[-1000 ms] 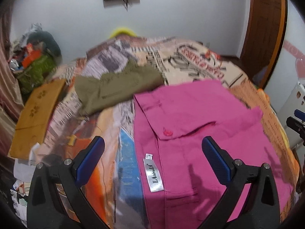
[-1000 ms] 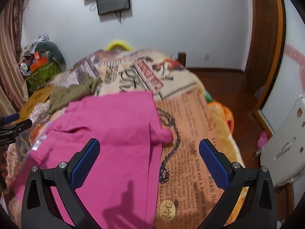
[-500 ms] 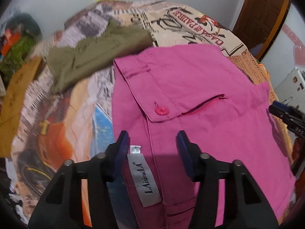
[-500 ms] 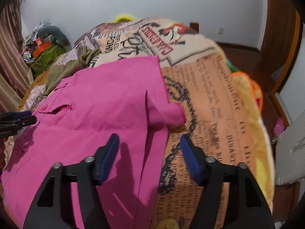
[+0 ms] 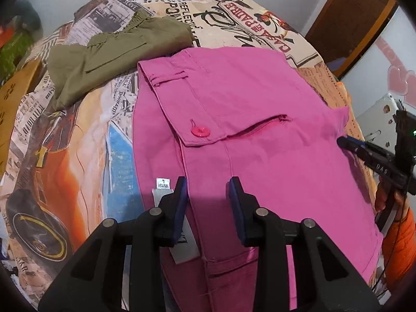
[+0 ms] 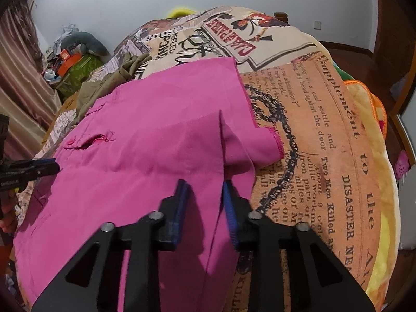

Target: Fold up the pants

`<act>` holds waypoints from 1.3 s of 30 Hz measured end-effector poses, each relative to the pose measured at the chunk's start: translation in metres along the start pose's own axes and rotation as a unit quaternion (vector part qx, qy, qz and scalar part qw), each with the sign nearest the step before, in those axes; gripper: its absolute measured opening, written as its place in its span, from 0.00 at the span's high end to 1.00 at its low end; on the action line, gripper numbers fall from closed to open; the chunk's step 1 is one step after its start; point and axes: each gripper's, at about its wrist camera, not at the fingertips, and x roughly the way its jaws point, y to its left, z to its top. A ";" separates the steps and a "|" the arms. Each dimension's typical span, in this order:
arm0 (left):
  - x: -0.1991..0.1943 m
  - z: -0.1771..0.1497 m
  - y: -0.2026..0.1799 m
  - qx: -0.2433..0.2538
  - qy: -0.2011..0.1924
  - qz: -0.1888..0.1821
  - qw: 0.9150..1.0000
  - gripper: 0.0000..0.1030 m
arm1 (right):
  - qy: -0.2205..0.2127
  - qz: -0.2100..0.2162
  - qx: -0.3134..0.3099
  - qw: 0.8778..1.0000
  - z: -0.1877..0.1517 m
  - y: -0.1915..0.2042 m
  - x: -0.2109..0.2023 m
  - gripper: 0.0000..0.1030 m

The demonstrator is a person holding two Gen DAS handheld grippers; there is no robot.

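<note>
The left gripper (image 5: pixel 208 202) had its jaws part-way apart, blue pads standing either side of the waistband seam of the pink pants (image 5: pixel 249 119), low over the cloth, though whether they pressed it could not be told. Just left of those jaws lay the white size tag (image 5: pixel 162 183) and a longer white label partly hidden under the left finger. The right gripper (image 6: pixel 204 208) likewise held its jaws narrowly apart, over a raised ridge of pink cloth near the crotch edge of the pants; contact was unclear there too. The pants lay spread flat on the bed (image 6: pixel 325 119), waist toward the left gripper, one short leg (image 6: pixel 262 140) sticking out to the right with a stitched hem. The fabric looked like smooth woven cotton, bright magenta, with a flap closed by a round pink button (image 5: pixel 200 131), an open zip slit (image 5: pixel 260 126) beside it and a belt loop (image 5: pixel 169 78) at the waistband. The bed's blanket was plush, printed with newspaper text, a chain and an orange car. An olive-green garment (image 5: pixel 114 52) lay crumpled beyond the waistband, touching the pants' far corner.
</note>
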 end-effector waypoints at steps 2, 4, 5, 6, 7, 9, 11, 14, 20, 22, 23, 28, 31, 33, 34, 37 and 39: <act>0.003 0.001 0.005 -0.010 0.001 -0.010 1.000 0.69 | -0.005 0.006 -0.002 1.000 0.001 0.001 -0.002 0.84; 0.006 0.004 0.012 -0.030 0.001 -0.008 1.000 0.84 | -0.006 0.018 0.002 1.000 0.001 0.001 0.000 0.90; 0.007 0.006 0.014 -0.039 0.003 -0.003 0.999 0.92 | -0.002 0.018 0.005 1.000 0.001 0.001 0.003 0.91; 0.007 0.006 0.018 -0.052 0.004 -0.013 0.999 0.95 | 0.000 0.018 0.008 1.000 0.000 -0.001 0.005 0.94; 0.006 0.007 0.021 -0.062 0.003 -0.020 0.998 0.95 | -0.001 0.019 0.009 1.000 0.000 0.000 0.005 0.96; 0.005 0.005 0.019 -0.058 -0.001 -0.013 0.998 0.96 | -0.005 0.035 0.012 0.999 -0.001 0.002 -0.001 0.97; 0.000 0.003 0.011 -0.034 -0.016 0.011 0.999 0.97 | -0.016 0.042 -0.001 0.999 -0.003 0.008 -0.012 0.97; -0.005 0.000 -0.002 0.005 -0.037 0.065 0.997 0.97 | -0.021 0.011 -0.038 0.999 -0.005 0.019 -0.018 0.98; 0.006 -0.005 -0.002 0.033 -0.033 0.110 0.993 0.96 | 0.004 -0.015 -0.029 0.999 -0.013 0.003 -0.002 0.99; 0.007 -0.006 -0.001 0.029 -0.033 0.108 0.993 0.96 | 0.005 -0.011 -0.026 1.000 -0.012 0.002 -0.001 0.99; 0.005 -0.006 -0.001 0.028 -0.033 0.109 0.993 0.96 | 0.006 -0.015 -0.031 0.999 -0.012 0.004 -0.002 0.99; 0.002 -0.001 0.004 0.013 -0.020 0.083 0.996 0.96 | 0.010 -0.025 -0.034 0.999 -0.011 0.007 -0.004 0.99; -0.001 0.000 0.004 0.013 -0.016 0.075 0.997 0.96 | 0.000 -0.011 -0.009 1.000 -0.004 0.004 -0.011 0.95; 0.000 -0.001 0.003 0.015 -0.013 0.073 0.997 0.95 | -0.004 0.005 0.005 1.000 0.002 0.003 -0.011 0.82; 0.000 -0.002 0.003 0.015 -0.012 0.073 0.997 0.94 | -0.004 0.007 0.008 1.000 0.005 0.003 -0.008 0.78; 0.003 -0.003 0.003 0.012 -0.011 0.071 0.997 0.93 | 0.003 -0.001 -0.003 1.000 0.011 0.007 0.005 0.72; 0.003 -0.002 0.005 0.009 -0.011 0.067 0.998 0.93 | 0.010 0.000 -0.008 1.000 0.013 0.010 0.013 0.72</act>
